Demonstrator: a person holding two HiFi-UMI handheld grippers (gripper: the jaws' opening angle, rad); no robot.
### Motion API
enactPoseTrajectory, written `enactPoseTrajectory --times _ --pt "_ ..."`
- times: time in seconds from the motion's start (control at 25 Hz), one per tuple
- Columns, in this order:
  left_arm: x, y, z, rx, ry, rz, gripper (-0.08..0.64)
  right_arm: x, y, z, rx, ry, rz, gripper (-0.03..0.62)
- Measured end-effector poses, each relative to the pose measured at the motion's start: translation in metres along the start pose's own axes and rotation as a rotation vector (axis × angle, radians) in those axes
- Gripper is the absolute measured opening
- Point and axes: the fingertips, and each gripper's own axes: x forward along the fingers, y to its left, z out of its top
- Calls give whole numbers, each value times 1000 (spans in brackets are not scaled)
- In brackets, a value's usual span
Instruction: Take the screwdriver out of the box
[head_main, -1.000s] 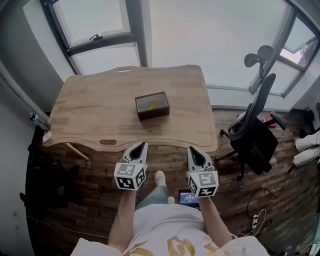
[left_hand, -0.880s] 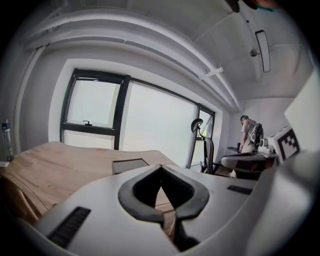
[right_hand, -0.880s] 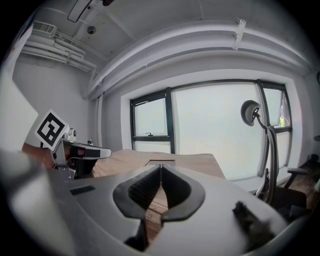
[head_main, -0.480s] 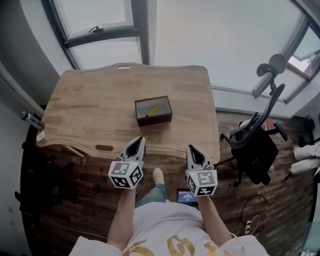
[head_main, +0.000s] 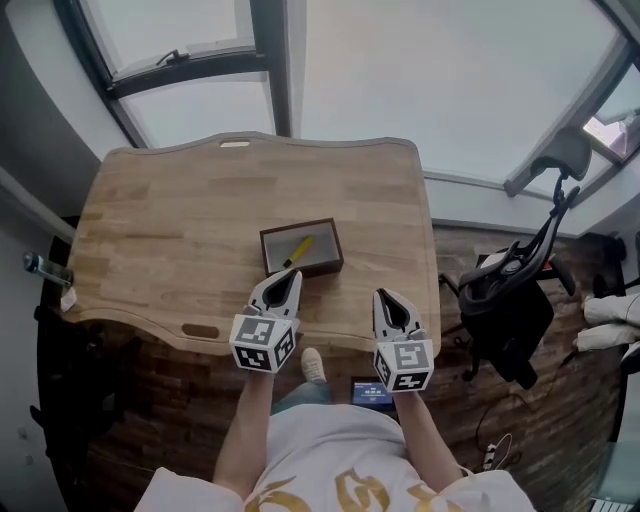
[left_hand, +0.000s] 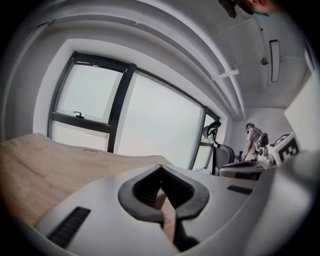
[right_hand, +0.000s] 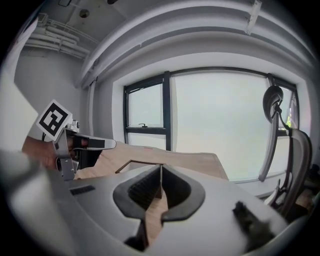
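The broad pale wooden tabletop (head_main: 150, 230) with its wavy near edge fills most of what lies before me. It carries nothing that I can see but the box, so there is free room on every side of it. Its far edge runs close under the big window; its near edge is just below my two hands. The black office chair (head_main: 510, 300) stands on the floor well apart to the right, out of any path I would take.

The small dark brown open-topped box (head_main: 268, 248) sits near the middle of the tabletop, towards my side, I judge within easy reach from above. Its four walls are the only real hindrance: anything inside has to come up and over a rim.

My left gripper (head_main: 288, 276) points at the box's near wall, its tip lying over that rim in the head view; I cannot tell whether it touches. Its jaws are pressed together, with nothing between them. My right gripper (head_main: 382, 296) hangs over the near edge, beside the box to its right, jaws likewise pressed together and empty. Either must spread before it can take anything.

The yellow-handled screwdriver (head_main: 300, 248) lies slantwise inside the box, handle towards the far right, untouched.
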Motion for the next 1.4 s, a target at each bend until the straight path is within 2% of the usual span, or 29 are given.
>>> enactPoseTrajectory --times 0.32,0.52,0.6,0.88,1.4 --pt "39 49 8 -18 50 22 12 59 -4 17 -4 10 3 34" --pt "65 71 5 22 80 31 12 85 -7 19 -6 10 -12 34" --pt "73 72 4 40 95 24 12 90 -10 18 -5 13 -20 34" --pt "87 68 -3 35 128 0 14 92 -14 16 -19 36 -30 34" --pt "115 74 -8 33 171 2 14 112 -34 16 -6 56 -28 34"
